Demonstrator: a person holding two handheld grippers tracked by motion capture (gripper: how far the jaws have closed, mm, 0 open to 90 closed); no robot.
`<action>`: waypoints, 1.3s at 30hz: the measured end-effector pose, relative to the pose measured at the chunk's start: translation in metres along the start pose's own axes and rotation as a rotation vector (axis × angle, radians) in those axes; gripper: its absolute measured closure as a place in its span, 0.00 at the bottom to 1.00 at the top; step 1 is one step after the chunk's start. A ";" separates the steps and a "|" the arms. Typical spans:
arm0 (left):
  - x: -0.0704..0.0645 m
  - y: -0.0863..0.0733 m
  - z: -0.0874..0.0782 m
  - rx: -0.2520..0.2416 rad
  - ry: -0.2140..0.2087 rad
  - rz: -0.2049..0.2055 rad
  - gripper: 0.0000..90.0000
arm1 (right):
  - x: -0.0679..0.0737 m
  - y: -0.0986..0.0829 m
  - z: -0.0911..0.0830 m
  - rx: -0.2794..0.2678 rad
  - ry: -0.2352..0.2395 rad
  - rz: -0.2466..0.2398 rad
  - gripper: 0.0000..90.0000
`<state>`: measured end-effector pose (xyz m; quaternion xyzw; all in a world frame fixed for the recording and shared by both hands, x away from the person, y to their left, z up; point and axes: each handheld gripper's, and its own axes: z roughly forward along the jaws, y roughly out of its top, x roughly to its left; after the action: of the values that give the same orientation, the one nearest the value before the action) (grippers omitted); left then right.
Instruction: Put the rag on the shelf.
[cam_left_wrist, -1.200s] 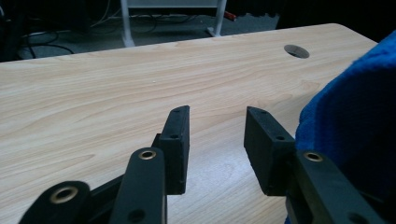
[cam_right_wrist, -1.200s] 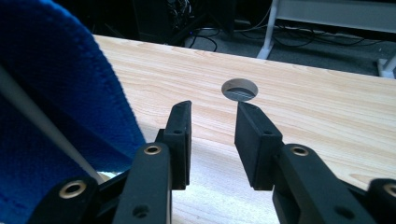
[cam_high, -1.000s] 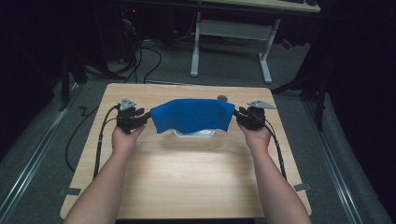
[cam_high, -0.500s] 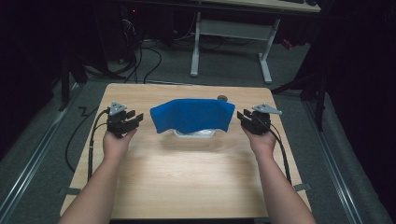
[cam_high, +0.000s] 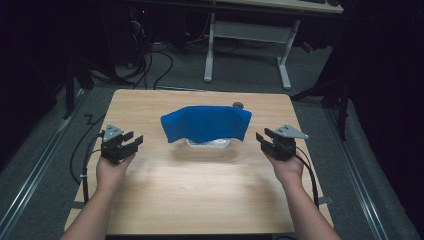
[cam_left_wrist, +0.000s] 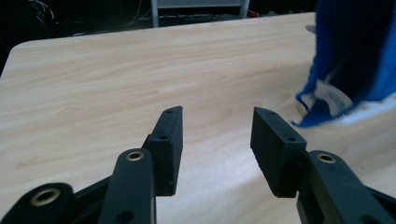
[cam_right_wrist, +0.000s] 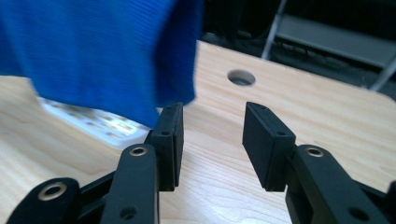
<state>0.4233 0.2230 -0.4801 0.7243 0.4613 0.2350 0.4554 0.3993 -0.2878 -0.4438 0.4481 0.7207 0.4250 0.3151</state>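
Nearest the person, two bare forearms reach in over a pale wooden table (cam_high: 200, 195). The left black two-jaw gripper (cam_high: 131, 142) hovers at about nine o'clock on the tabletop, its jaws apart with nothing between them; the right black two-jaw gripper (cam_high: 263, 138) sits at three o'clock, jaws likewise spread and empty (bare wood shows through both gaps). Farther in, between the two and well apart from each, a blue knitted cloth (cam_high: 206, 122) drapes over a white plastic tray (cam_high: 208, 143) near the table's centre. At one o'clock beyond the cloth is a round cable hole (cam_high: 238, 105) in the tabletop.
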 end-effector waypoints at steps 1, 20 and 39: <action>-0.002 -0.003 -0.004 -0.001 -0.005 0.004 0.60 | 0.003 0.000 -0.005 -0.011 0.004 0.008 0.66; -0.093 -0.059 -0.041 0.082 -0.136 0.023 0.52 | 0.079 -0.033 -0.054 0.021 0.053 -0.079 0.56; -0.156 -0.073 -0.013 0.165 -0.281 0.138 0.46 | 0.107 -0.087 -0.029 0.143 0.129 -0.085 0.48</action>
<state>0.3082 0.1029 -0.5259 0.8149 0.3599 0.1236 0.4372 0.2992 -0.2202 -0.5162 0.4100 0.7863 0.3869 0.2531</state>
